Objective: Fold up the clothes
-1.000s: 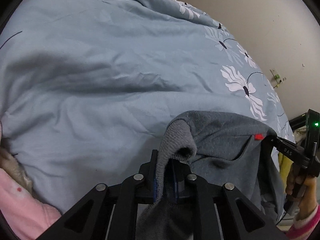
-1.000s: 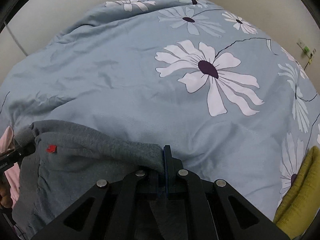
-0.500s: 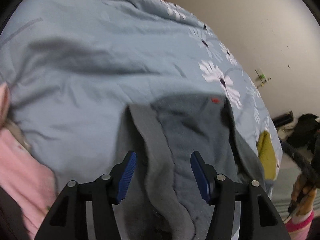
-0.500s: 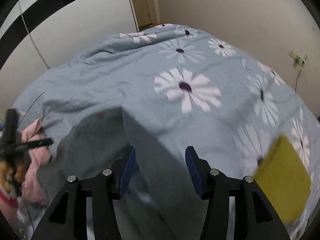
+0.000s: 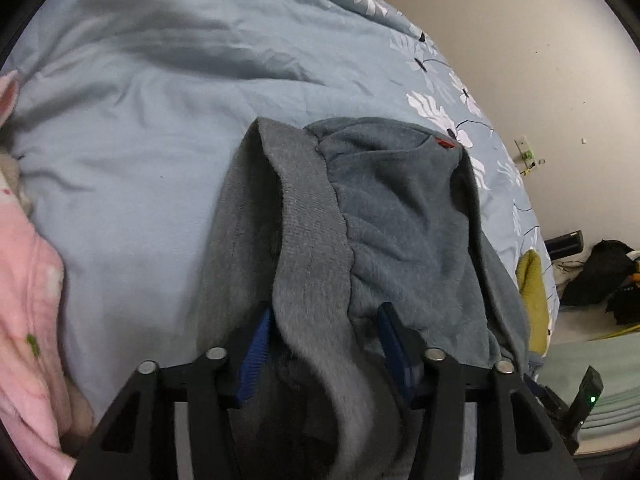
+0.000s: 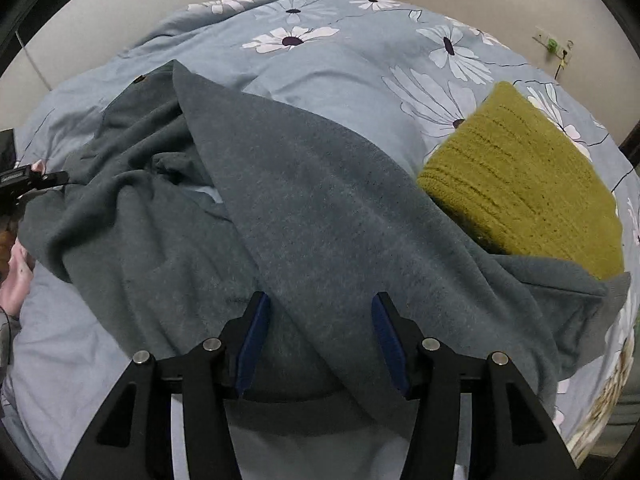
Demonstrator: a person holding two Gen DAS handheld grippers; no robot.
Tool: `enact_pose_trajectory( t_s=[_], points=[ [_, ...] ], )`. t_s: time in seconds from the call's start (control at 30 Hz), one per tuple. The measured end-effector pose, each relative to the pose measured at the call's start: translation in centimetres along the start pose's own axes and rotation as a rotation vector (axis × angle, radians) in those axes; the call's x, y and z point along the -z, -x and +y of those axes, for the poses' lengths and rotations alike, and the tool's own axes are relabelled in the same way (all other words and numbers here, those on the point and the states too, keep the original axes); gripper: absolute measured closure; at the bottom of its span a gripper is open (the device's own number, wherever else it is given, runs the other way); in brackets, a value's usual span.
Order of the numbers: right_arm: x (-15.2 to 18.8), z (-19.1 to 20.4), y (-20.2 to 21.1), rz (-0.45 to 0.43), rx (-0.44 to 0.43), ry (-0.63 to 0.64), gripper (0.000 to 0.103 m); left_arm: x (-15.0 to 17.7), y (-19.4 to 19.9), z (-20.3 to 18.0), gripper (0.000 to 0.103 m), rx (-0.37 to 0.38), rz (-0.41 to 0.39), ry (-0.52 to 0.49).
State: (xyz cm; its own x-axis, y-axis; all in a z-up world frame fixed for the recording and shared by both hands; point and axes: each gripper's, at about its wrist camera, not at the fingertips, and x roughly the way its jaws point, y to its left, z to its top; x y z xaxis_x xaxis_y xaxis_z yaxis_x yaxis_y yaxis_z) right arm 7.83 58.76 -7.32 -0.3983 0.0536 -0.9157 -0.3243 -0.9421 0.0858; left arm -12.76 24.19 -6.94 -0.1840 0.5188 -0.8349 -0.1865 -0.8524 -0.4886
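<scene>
A grey fleece sweatshirt (image 5: 384, 216) with a small red tag (image 5: 444, 143) lies crumpled on the blue flowered duvet (image 5: 132, 128). Its ribbed hem runs down between the jaws of my left gripper (image 5: 320, 340), which is open, the cloth loose between its blue pads. In the right wrist view the sweatshirt (image 6: 312, 208) spreads across the bed, one flap folded over. My right gripper (image 6: 320, 336) is open just above the cloth. The other gripper's tip (image 6: 24, 180) shows at the left edge.
A folded olive-green knit sweater (image 6: 528, 184) lies on the duvet (image 6: 344, 76) right of the sweatshirt, also seen in the left wrist view (image 5: 532, 292). Pink clothing (image 5: 28, 296) lies at the left. A wall (image 5: 540, 40) and dark items on the floor (image 5: 600, 276) are at the right.
Both grippers were shut on the sweatshirt's edge a second ago, holding it up. Both have opened and let it go, and it now lies on the bed. Both grippers pulled back.
</scene>
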Motion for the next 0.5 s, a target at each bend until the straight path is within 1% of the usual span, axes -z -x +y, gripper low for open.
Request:
enact_pose_trajectory(
  t_s=[0.07, 0.1, 0.13, 0.17, 0.2, 0.23, 0.27, 0.37, 0.43, 0.5],
  points=[
    [0.0, -0.2, -0.2, -0.020, -0.010, -0.030, 0.062, 0.3, 0.4, -0.4, 0.072, -0.015, -0.013, -0.019],
    [0.0, -0.2, -0.3, -0.027, -0.021, -0.045, 0.073, 0.5, 0.5, -0.6, 0.075, -0.022, -0.020, -0.029],
    [0.0, -0.2, -0.2, -0.032, -0.026, -0.051, 0.082, 0.6, 0.7, -0.7, 0.079, -0.029, -0.027, -0.038],
    [0.0, -0.1, -0.1, -0.038, -0.022, -0.048, 0.087, 0.7, 0.9, -1.0, 0.086, -0.036, -0.036, -0.047],
    [0.1, -0.1, 0.2, -0.048, -0.018, -0.046, 0.094, 0.8, 1.1, -1.4, 0.089, -0.033, -0.048, -0.058],
    [0.0, -0.2, 0.8, -0.064, -0.011, -0.046, 0.100, 0.8, 1.3, -1.7, 0.093, -0.029, -0.061, -0.070],
    [-0.3, -0.5, 1.5, -0.086, -0.002, -0.053, 0.100, 0.7, 1.6, -2.0, 0.095, -0.028, -0.075, -0.082],
    [-2.2, -1.9, 3.8, -0.143, 0.044, -0.052, 0.100, 0.3, 2.8, -2.7, 0.096, -0.012, -0.131, -0.113],
    [-4.3, -2.5, 4.9, -0.162, 0.095, -0.025, 0.100, -0.4, 3.6, -2.7, 0.097, 0.009, -0.164, -0.111],
    [-7.2, -3.3, 5.9, -0.189, 0.150, -0.003, 0.100, -1.0, 4.7, -2.5, 0.097, 0.030, -0.207, -0.098]
  ],
)
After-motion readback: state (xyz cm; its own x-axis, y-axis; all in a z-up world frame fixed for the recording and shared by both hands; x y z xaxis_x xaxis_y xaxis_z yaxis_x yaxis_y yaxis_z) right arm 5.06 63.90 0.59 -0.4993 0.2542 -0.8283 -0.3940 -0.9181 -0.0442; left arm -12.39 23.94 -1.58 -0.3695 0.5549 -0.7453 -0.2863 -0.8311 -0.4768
